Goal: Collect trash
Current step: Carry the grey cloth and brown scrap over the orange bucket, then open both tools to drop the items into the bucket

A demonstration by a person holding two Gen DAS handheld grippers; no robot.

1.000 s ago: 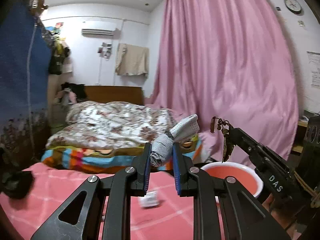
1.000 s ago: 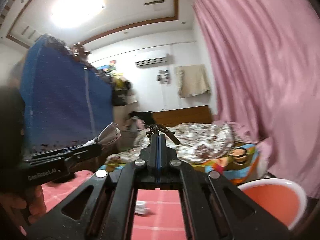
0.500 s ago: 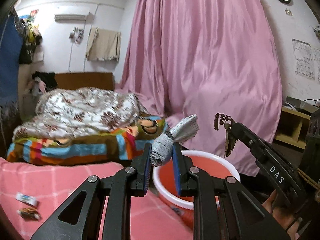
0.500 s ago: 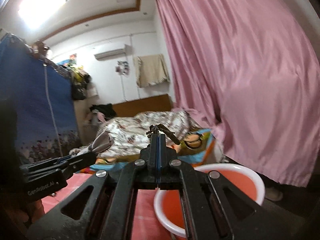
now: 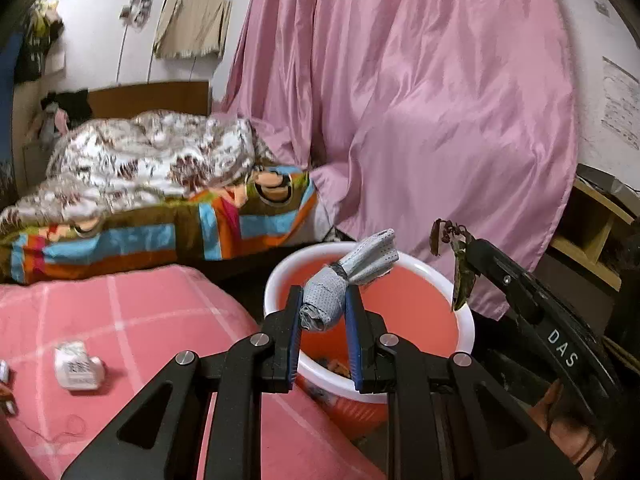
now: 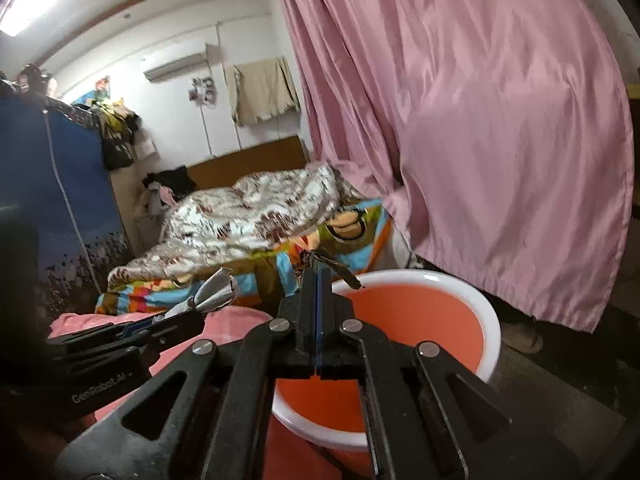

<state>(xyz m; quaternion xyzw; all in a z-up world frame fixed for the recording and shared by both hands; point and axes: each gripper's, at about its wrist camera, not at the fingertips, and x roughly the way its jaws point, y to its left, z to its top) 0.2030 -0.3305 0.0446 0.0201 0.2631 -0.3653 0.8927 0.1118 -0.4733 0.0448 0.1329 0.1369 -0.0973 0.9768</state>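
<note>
Our left tool [image 5: 323,316] pinches a grey perforated wad [image 5: 348,276] above the orange bucket [image 5: 468,320]. Our right tool [image 6: 318,280] is clamped on a withered brown sprig [image 6: 340,268] over the same bucket — its shape half hidden. A white wrapper [image 5: 78,366] lies on the pink surface [image 5: 140,320] — print unreadable.

Both grippers were matte black linkages with triangular cut-outs and silver round screw heads. The left gripper [image 5: 323,312] had blue pads [image 5: 295,334] lining its fingers and white "GenRobot.AI" lettering; the right gripper [image 6: 318,280] carried white "DAS" lettering, with bare skin below it.
</note>
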